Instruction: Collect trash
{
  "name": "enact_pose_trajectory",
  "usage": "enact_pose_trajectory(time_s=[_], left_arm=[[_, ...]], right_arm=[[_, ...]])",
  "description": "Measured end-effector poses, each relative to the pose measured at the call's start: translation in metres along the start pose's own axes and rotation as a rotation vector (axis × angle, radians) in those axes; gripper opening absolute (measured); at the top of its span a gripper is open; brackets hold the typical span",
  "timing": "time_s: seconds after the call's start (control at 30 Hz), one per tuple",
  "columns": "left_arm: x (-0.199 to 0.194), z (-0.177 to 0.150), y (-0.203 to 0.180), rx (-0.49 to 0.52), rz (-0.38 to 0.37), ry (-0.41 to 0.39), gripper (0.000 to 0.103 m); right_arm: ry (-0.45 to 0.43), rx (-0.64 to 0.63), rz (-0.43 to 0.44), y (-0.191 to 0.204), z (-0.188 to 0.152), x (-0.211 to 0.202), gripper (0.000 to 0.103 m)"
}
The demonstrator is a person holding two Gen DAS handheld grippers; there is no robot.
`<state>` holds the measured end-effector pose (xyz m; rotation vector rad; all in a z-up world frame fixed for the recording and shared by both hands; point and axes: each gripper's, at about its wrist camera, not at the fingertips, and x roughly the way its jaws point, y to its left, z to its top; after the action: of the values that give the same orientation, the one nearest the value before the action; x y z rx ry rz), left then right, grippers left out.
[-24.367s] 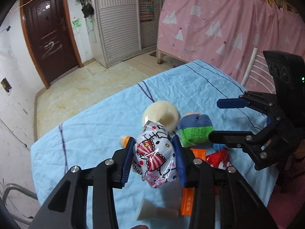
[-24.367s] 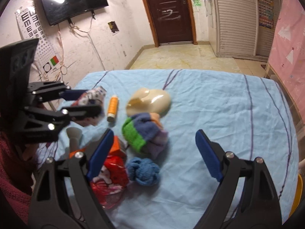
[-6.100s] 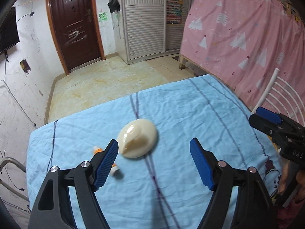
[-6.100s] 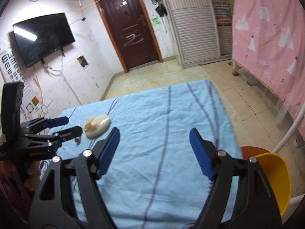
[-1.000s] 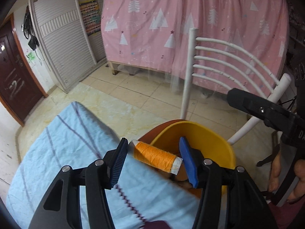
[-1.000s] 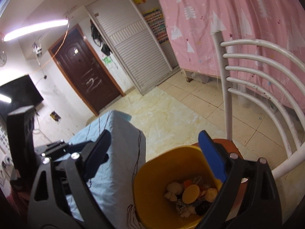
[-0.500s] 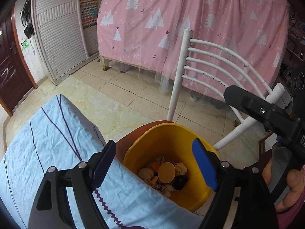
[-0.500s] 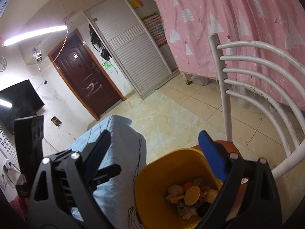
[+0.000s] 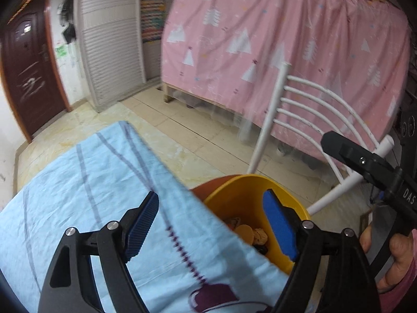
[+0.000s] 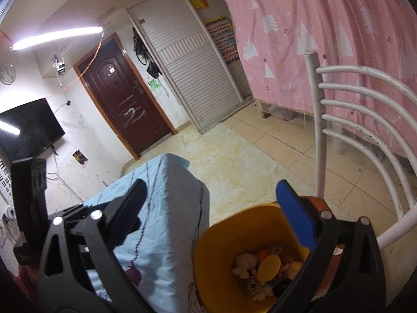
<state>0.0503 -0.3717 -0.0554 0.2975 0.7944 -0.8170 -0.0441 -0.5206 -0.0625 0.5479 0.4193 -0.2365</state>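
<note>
Left tool (image 9: 211,224) gapes wide, empty, over bin (image 9: 250,185).

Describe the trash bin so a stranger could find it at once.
Go to the table under the light blue cloth; at its corner stands a white chair. The yellow bin sits on the chair's seat, against the cloth. It is the only open container there, with scraps in its bottom.

Bright ceiling tube light (image 10: 57,35), left view motion-blurred, fisheye-warped edges
</note>
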Motion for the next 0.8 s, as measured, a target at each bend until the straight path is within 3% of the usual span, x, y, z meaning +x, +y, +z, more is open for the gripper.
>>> enact_pose_trajectory(time_s=[0.37, 0.8], left_arm=[[-0.049, -0.014, 0.059, -0.161, 0.143, -0.099, 0.074], [-0.088, -0.04, 0.118, -0.325, 0.402, -0.188, 0.079]], right_arm=[[0.011, -0.096, 0.062, 0.054, -0.001, 0.016, 0.097], [0.026, -0.24, 0.252, 0.132, -0.018, 0.05, 0.097]])
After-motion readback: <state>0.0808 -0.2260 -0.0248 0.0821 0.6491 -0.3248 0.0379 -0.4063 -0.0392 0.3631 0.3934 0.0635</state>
